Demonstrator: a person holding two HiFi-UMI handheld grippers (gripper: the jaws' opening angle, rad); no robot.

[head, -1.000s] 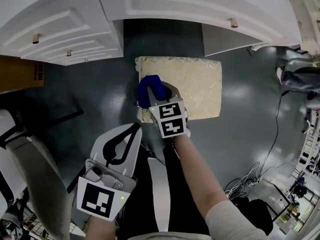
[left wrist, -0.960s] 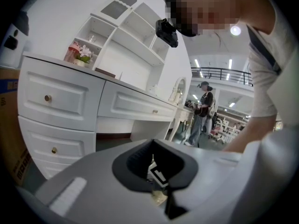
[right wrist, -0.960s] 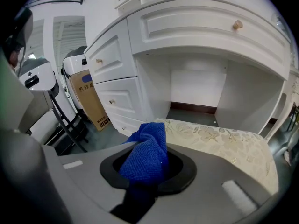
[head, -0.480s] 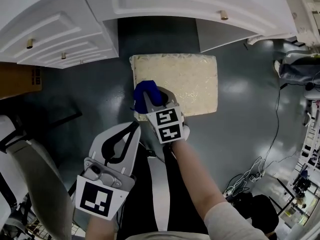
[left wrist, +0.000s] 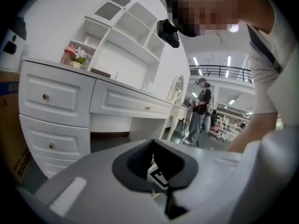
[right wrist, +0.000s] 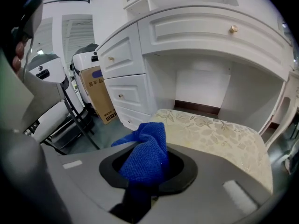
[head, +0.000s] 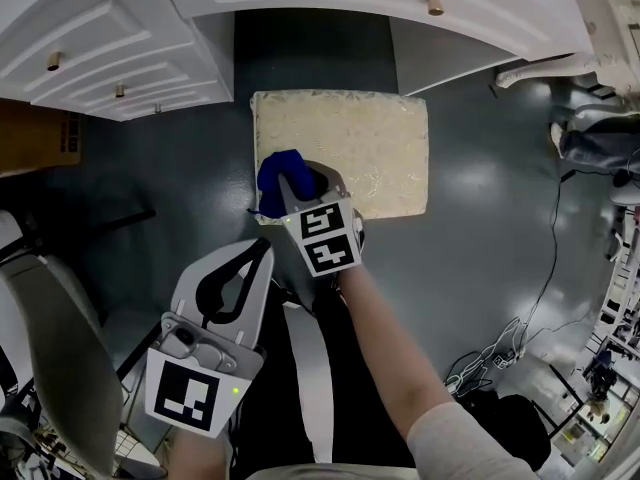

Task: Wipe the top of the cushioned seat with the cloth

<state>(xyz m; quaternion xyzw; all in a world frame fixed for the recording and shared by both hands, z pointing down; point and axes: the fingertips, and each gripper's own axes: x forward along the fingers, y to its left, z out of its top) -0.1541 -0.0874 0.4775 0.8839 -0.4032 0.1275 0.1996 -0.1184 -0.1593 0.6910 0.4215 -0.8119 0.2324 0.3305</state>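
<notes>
Cloth: the blue cloth is soft, light terry. It sits bunched over the near-left corner of the seat.
Right gripper: the right gripper is clamped on the cloth, with a wad standing up out of the jaws and a loose flap hanging to the left.
Left gripper: the left gripper has its jaws closed together on nothing. It is held low by my lap, well apart from the seat.
Seat: a pale cushion top with a leaf pattern, standing on the dark floor in the knee gap of the white desk.
Contact: I cannot tell whether the cloth is pressing on the cushion or just above it.
Handling: I expect the cloth to fold and drag rather than slide flat. The padding should give under pressure, so only a light push is needed.
Hold: I judge the pinch through the bunched middle is right — the loose folds stay free to spread.
Edges: the far edge lies close under the desk front, and the drawers stand just beside the left edge.
Room: there is open floor on the near and right sides — strokes toward the far edge need care.
</notes>
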